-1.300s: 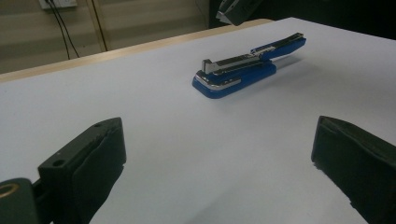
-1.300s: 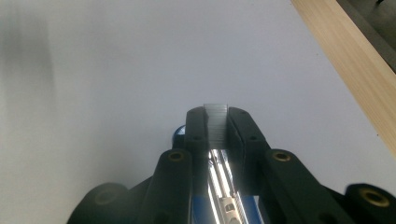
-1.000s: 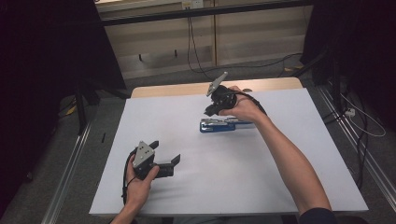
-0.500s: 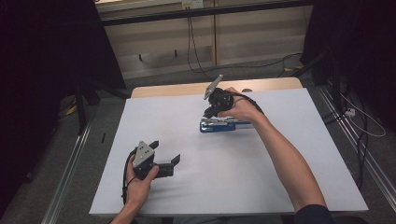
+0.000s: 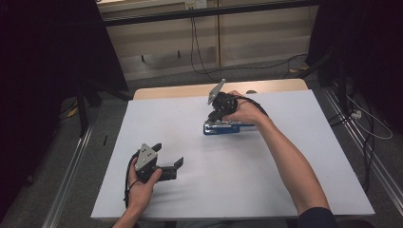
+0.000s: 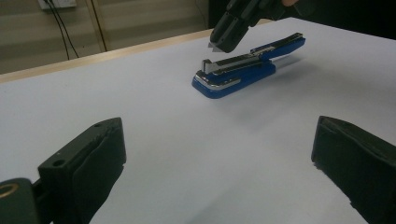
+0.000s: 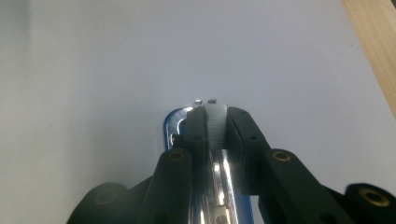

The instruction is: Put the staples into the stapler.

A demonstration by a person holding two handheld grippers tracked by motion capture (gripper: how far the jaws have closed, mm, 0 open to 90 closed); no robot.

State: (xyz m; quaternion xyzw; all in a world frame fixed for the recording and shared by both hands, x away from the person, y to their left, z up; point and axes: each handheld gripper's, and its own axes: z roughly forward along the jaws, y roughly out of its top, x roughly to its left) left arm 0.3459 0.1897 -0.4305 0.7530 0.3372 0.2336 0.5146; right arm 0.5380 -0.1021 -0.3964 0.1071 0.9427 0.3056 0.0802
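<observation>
While the right gripper pinches a staple strip over the open blue stapler, centre frame on the counter, lower it straight into the channel; left gripper gapes empty.

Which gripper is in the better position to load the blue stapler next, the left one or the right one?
Right, probably. The right gripper is directly above the open blue stapler, shut on a strip of staples. The left gripper is open and far from it.

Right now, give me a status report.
Left gripper open, low over the sheet. Right gripper shut on staples, above the open blue stapler. Nothing between them.
</observation>
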